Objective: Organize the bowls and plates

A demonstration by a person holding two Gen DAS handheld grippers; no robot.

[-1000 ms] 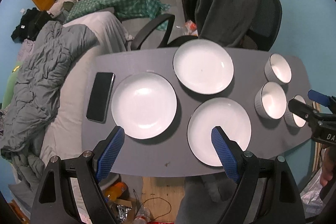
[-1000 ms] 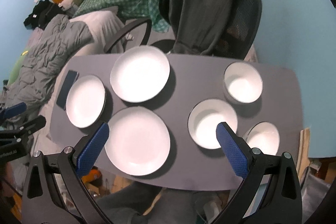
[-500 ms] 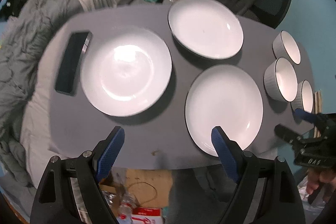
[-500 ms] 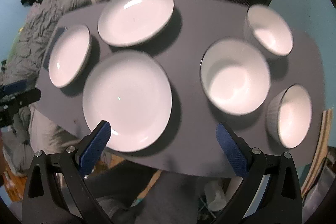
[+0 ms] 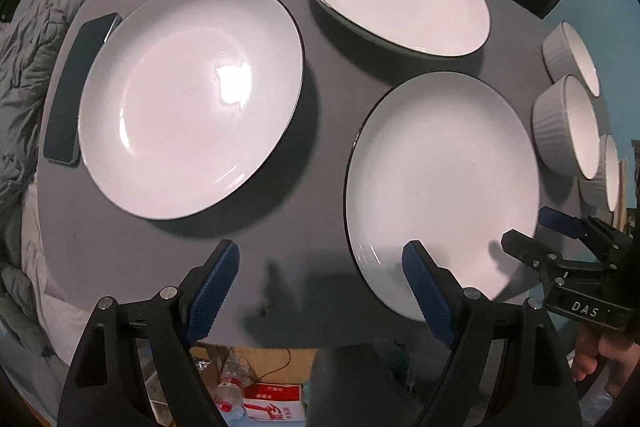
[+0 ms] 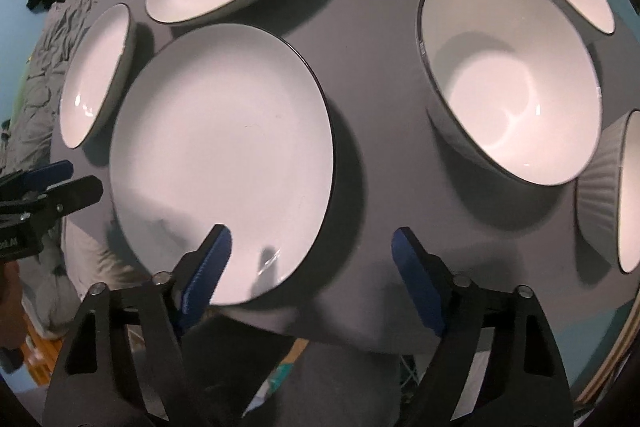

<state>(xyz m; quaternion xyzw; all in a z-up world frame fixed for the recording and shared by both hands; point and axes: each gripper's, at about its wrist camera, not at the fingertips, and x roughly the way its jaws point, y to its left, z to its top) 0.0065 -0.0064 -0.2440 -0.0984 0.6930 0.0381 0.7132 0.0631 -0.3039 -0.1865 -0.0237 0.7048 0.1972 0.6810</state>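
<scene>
Both grippers lowered over table [image 5: 320,163] | left gripper [image 5: 320,291] jaws apart, empty | right gripper [image 6: 310,267] jaws just narrowing, apparently straddling near plate [image 6: 224,147] rim, not gripping | bowls [image 6: 508,67] unstacked; first pickup pending.

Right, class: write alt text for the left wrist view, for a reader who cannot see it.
Three white plates, the nearest plate included, lie apart on a grey table. The open left gripper straddles that plate's near rim. A dark phone lies at the left edge, three white bowls line the right, and the right gripper shows lower right.
</scene>
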